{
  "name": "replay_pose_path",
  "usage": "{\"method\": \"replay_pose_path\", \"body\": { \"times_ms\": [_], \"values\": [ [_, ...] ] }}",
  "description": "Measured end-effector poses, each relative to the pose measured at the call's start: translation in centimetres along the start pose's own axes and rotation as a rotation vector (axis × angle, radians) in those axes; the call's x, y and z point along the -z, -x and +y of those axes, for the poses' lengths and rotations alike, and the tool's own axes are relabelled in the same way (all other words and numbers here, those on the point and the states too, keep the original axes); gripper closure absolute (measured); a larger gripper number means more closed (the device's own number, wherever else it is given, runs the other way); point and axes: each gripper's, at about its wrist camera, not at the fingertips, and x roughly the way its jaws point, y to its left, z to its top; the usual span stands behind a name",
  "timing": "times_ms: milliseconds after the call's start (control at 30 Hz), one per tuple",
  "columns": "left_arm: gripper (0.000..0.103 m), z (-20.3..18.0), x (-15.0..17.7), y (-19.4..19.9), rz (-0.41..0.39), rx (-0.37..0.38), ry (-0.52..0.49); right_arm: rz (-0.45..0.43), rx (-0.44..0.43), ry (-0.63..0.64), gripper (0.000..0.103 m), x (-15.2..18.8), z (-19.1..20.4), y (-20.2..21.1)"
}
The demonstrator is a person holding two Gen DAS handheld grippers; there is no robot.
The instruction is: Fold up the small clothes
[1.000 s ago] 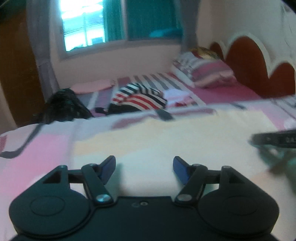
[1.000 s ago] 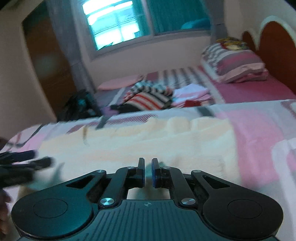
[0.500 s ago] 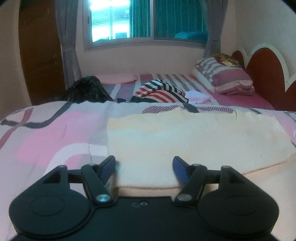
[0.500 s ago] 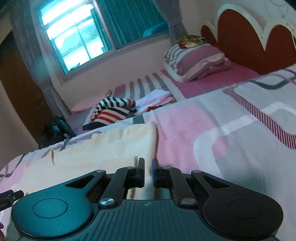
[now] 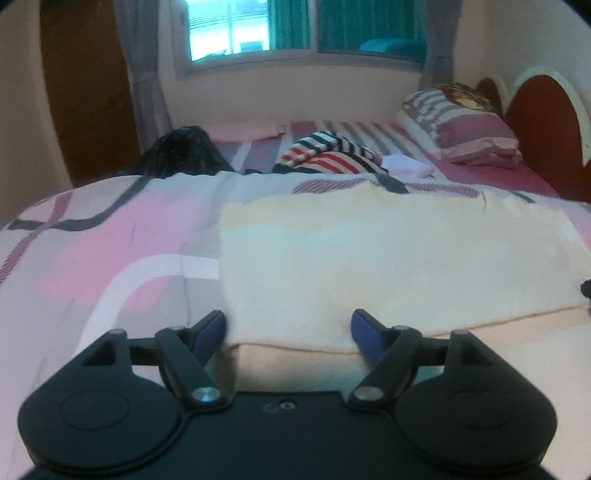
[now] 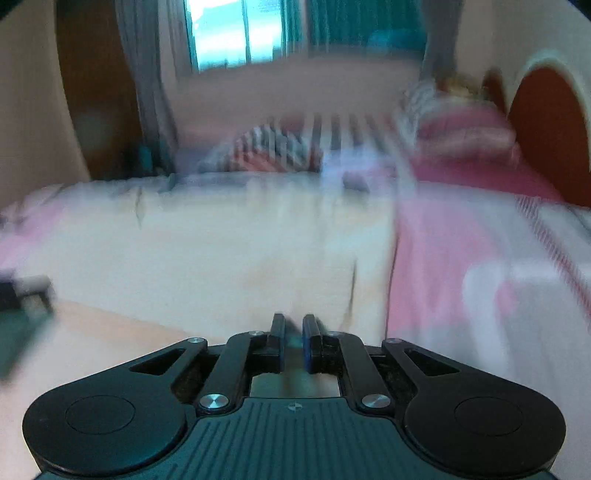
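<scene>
**A:** What had changed in that last second?

**B:** The left hand-held gripper (image 5: 288, 329) had settled. A second before, its view was smeared and the cream cloth (image 5: 369, 266) filled the frame; half a second before, it looked squarely at the near left corner, and it sat much the same now, a little closer, fingers wide apart on either side of the folded near edge, gripping nothing. The right hand-held gripper (image 6: 293, 334) had swung from the cloth's right side back toward its near right edge, and its view was blurred by that motion.

**B:** Its fingers stood nearly together the whole time. Whether a sliver of cloth was pinched between them, I could not tell.

**A:** And for the folding?

**B:** I judged that one fold was already in: the cloth showed a doubled near edge with a layer beneath. Both tools sat at the near corners, so the next fold looked about to start, with the left needing to close first.

**A:** Where did the cloth lie?

**B:** Flat on the bed's pink, grey and white patterned bedspread (image 5: 122, 266). Beyond it lay a striped garment (image 5: 328, 157), a dark bundle (image 5: 183, 153), striped pillows (image 5: 461, 133) by a scalloped brown headboard (image 5: 543, 122), and a window (image 5: 229, 29) with teal curtains.
</scene>
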Motion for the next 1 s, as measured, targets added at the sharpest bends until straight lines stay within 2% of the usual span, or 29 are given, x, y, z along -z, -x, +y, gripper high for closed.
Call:
{"method": "replay_pose_path", "body": {
  "times_ms": [33, 100, 200, 300, 433, 700, 900, 1000],
  "values": [
    [0.035, -0.1, 0.0, 0.7, -0.011, -0.021, -0.015, 0.013, -0.003, -0.004, 0.096, -0.3, 0.0, 0.0],
    [0.035, -0.2, 0.2, 1.8, -0.022, -0.036, -0.035, -0.025, -0.042, -0.026, 0.096, -0.3, -0.3, 0.9],
    [0.035, -0.4, 0.8, 3.1, -0.01, -0.055, -0.022, -0.032, -0.081, -0.044, 0.096, -0.1, -0.7, 1.5],
    [0.035, -1.1, 1.3, 4.6, 0.01, -0.052, -0.02, -0.008, -0.11, -0.067, 0.096, 0.7, -1.2, 2.1],
    [0.035, -2.6, 2.4, 6.9, 0.005, -0.035, -0.044, -0.001, -0.132, -0.088, 0.096, 2.0, -1.9, 5.7],
    [0.035, -3.9, 4.5, 9.9, 0.007, 0.003, -0.065, -0.032, -0.119, -0.133, 0.096, 4.5, -3.1, 12.2],
    [0.035, -2.3, 7.0, 13.7, 0.015, 0.022, -0.053, -0.038, -0.107, -0.148, 0.096, 6.8, -2.8, 17.2],
    [0.035, -1.1, 8.8, 16.0, 0.05, 0.051, -0.062, -0.035, -0.106, -0.139, 0.096, 8.2, -2.4, 19.7]
  ]
}}
